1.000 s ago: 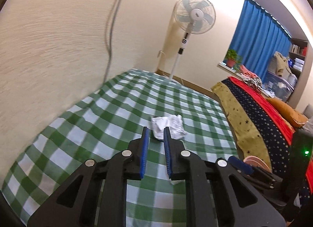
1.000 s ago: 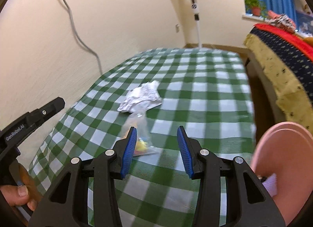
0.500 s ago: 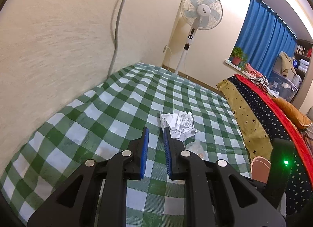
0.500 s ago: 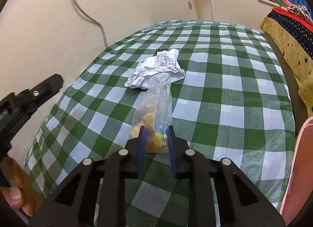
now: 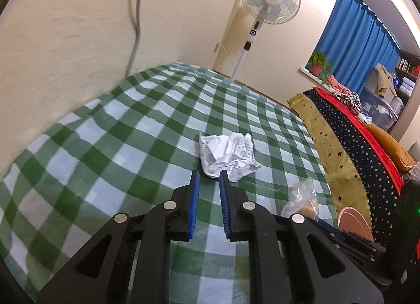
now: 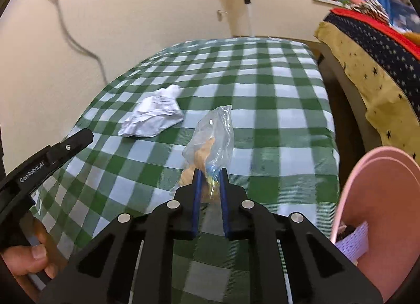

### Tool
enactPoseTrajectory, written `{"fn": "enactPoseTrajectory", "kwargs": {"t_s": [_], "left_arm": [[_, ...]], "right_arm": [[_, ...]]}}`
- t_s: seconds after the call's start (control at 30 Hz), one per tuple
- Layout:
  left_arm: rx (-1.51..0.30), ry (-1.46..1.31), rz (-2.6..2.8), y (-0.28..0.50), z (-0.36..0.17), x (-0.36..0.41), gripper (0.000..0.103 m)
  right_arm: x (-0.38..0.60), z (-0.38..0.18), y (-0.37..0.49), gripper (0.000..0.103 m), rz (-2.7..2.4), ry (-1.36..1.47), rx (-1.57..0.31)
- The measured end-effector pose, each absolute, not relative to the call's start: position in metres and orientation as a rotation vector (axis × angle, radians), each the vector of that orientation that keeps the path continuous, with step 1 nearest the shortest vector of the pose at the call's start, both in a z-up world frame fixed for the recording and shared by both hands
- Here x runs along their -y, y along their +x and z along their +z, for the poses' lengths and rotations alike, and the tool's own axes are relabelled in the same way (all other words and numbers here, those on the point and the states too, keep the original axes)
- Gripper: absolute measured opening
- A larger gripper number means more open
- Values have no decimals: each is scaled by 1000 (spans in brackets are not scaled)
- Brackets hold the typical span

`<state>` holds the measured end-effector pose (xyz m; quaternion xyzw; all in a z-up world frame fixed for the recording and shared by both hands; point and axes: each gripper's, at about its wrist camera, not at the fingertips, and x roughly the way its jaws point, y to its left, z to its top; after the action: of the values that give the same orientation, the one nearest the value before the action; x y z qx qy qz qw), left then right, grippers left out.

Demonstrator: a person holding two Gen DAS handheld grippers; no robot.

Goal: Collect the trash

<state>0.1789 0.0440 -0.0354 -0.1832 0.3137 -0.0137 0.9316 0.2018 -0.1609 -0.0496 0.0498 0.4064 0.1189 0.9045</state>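
The right gripper (image 6: pixel 209 176), wide a second ago, is closing on the plastic bag (image 6: pixel 210 141) at surface centre; collection begins. Left gripper (image 5: pixel 209 178) narrow, empty, crumpled paper (image 5: pixel 227 155) at twelve o'clock.

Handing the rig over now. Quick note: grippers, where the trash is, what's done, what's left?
Right gripper: jaws closing on the clear plastic bag of snack scraps, which is between the fingers and rising off the checkered tablecloth.
Left gripper: jaws narrow with nothing between them, tips just short of the crumpled paper.
Pink bin: off the table's right edge, one pale scrap showing inside.
Done: bag pinched.
Left: drop the bag in the bin, then grasp and bin the paper.
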Motion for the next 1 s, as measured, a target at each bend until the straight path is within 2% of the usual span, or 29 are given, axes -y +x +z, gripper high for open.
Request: {"fn": "enactPoseTrajectory", "kwargs": {"t_s": [0.2,0.3,0.33,0.53,0.77,0.8,0.83,1.0], "left_arm": [[-670,-361,-41,199,-41,-31,17],[-687,-386,-24,211,-44,-34,38],[-687,-403,-23,214,-45,-37,39],[-708,-562,-57,235,-52,-49,42],[-802,-558,-47,239,-70,-41,42],[-806,-555,-50,238,-72,-41,39],[-802,-543,-57,237,-72,-39,29],[-769,-458,-89,231,-62,-31,11]], "right_arm": [[172,-47,201,15,252,121,-831],[175,-49,202,15,256,135,-835],[176,-49,202,15,259,143,-836],[178,-50,201,15,272,150,-834],[176,-49,200,15,281,141,-830],[177,-49,199,15,280,142,-829],[177,-48,199,15,280,142,-828],[175,-44,196,15,279,137,-815]]}}
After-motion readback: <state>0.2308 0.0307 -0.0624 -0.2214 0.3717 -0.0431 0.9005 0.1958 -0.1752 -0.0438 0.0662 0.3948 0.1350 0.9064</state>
